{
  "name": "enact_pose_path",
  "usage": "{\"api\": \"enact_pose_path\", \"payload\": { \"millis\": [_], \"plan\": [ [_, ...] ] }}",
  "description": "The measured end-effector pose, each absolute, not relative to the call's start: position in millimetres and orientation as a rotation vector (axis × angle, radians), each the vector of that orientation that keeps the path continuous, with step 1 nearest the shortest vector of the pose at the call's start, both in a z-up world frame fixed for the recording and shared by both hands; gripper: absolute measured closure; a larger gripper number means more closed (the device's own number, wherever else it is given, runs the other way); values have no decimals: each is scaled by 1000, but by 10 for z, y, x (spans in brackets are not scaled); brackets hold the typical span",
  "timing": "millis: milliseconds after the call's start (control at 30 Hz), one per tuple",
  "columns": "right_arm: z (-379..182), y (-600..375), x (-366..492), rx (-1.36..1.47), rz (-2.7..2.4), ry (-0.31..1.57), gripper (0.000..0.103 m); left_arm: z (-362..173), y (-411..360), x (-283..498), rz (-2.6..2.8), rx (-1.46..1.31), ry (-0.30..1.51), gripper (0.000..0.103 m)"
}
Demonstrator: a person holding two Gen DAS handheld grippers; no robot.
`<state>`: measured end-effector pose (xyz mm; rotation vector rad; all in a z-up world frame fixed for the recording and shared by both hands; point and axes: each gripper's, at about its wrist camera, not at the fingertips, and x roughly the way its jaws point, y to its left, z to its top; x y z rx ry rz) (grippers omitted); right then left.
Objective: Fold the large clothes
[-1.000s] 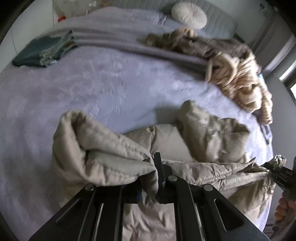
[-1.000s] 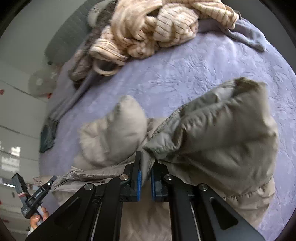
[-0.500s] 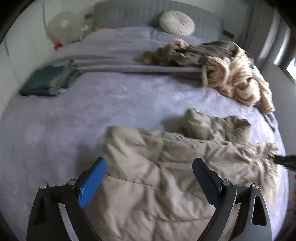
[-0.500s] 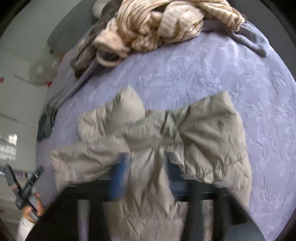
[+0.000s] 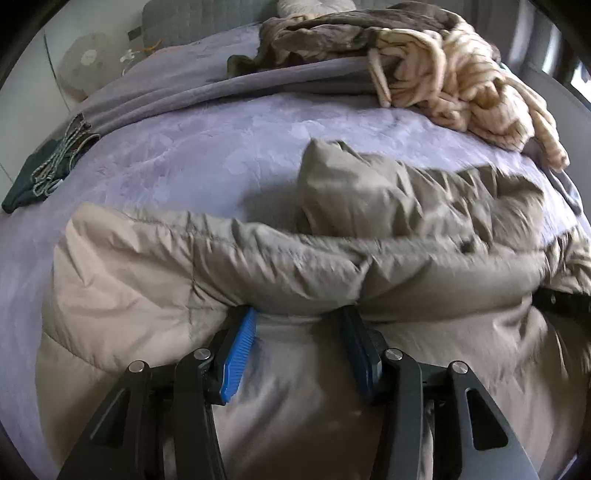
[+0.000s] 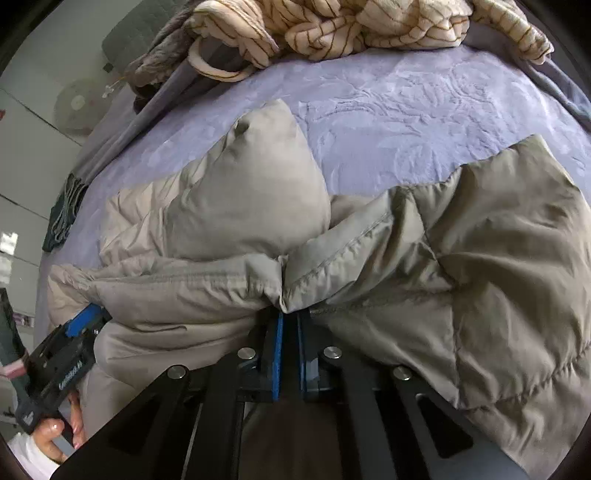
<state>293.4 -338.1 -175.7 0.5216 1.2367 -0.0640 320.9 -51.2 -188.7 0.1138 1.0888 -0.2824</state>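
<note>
Two grippers are working one beige puffer jacket (image 6: 369, 258) at the near edge of the bed (image 5: 192, 147). Left gripper (image 5: 299, 343): jaws are standing apart, straddling a fat fold of the jacket hem without pinching it. Right gripper (image 6: 290, 332): jaws are clenched almost together on a bunched seam near the garment's middle, fabric puckering right at the tips. Person's left hand (image 6: 55, 432) is showing low in the right wrist view, gripping the tool handle.

Jacket is lying crumpled across the purple bedspread, hood (image 6: 255, 195) sticking up just beyond the grippers, one side spreading off to the right.

Farther back, a striped cream blanket (image 5: 454, 77) and a brown throw (image 5: 332, 33) are piled near the headboard, a dark folded garment (image 5: 37, 170) sitting well apart at the left.

Risk, as I judge it: slick padded shell is likely slipping out of a thin pinch; left jaws closing on too thick a roll could grab several layers and skew the fold.
</note>
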Motion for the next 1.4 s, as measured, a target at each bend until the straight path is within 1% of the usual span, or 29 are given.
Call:
{"api": "enact_pose_path", "payload": {
  "millis": [100, 167, 267, 300, 333, 467, 533, 700, 733, 800, 833, 867, 900, 933, 967, 1033, 1100, 1167, 1233, 1300, 1333, 1367, 1400],
  "plan": [
    [-1663, -3483, 2939, 531, -50, 1245, 99, -1760, -356, 3293, -270, 118, 1067, 52],
    [-1507, -3628, 2871, 446, -102, 1222, 98, -1704, -168, 3345, -224, 163, 1025, 52],
    [-1439, -4053, 2742, 417, -221, 1200, 99, -1786, 187, 3583, -132, 183, 1027, 51],
    [-1475, -4206, 2710, 432, -266, 1203, 99, -1841, 306, 3662, -107, 150, 1038, 37],
    [-1557, -4386, 2670, 467, -320, 1211, 99, -1882, 377, 3711, -75, 131, 1041, 30],
    [-1902, -4619, 2683, 571, -367, 1221, 99, -2138, 467, 3908, -15, 64, 1090, 29],
    [-1976, -4598, 2739, 546, -376, 1223, 99, -2211, 427, 3973, -2, 69, 1101, 26],
    [-1957, -4501, 2900, 441, -385, 1258, 99, -2141, 460, 4020, 8, 64, 1126, 26],
    [-1897, -4483, 2904, 422, -388, 1260, 95, -2086, 475, 4002, 16, 69, 1129, 26],
    [-1780, -4430, 2903, 390, -397, 1263, 93, -1941, 519, 3911, 26, 100, 1127, 26],
    [-1708, -4406, 2884, 384, -398, 1259, 86, -1871, 517, 3861, 27, 117, 1123, 26],
    [-1638, -4391, 2843, 392, -394, 1246, 76, -1804, 528, 3806, 24, 137, 1118, 26],
    [-1583, -4381, 2799, 401, -391, 1235, 70, -1733, 542, 3733, 18, 157, 1114, 26],
    [-1509, -4366, 2743, 418, -391, 1219, 62, -1669, 563, 3656, 11, 168, 1112, 26],
    [-1410, -4344, 2661, 444, -394, 1197, 59, -1620, 584, 3577, 3, 171, 1113, 26],
    [-1303, -4311, 2514, 481, -385, 1183, 59, -1525, 631, 3412, -10, 170, 1124, 26],
    [-1218, -4222, 2323, 521, -371, 1181, 56, -1460, 676, 3236, -22, 158, 1140, 26],
    [-1148, -4118, 2169, 550, -363, 1188, 52, -1420, 686, 3084, -35, 151, 1157, 26],
    [-1081, -3999, 1978, 582, -349, 1193, 51, -1406, 701, 2927, -51, 145, 1177, 26],
    [-1040, -3902, 1783, 599, -338, 1206, 45, -1395, 684, 2764, -75, 140, 1201, 26],
    [-1026, -3840, 1704, 608, -338, 1209, 42, -1385, 677, 2679, -80, 139, 1208, 23],
    [-1010, -3791, 1612, 620, -335, 1213, 41, -1380, 663, 2605, -83, 139, 1212, 16],
    [-1003, -3765, 1542, 629, -331, 1217, 41, -1361, 665, 2513, -85, 133, 1212, 1]
  ]
}}
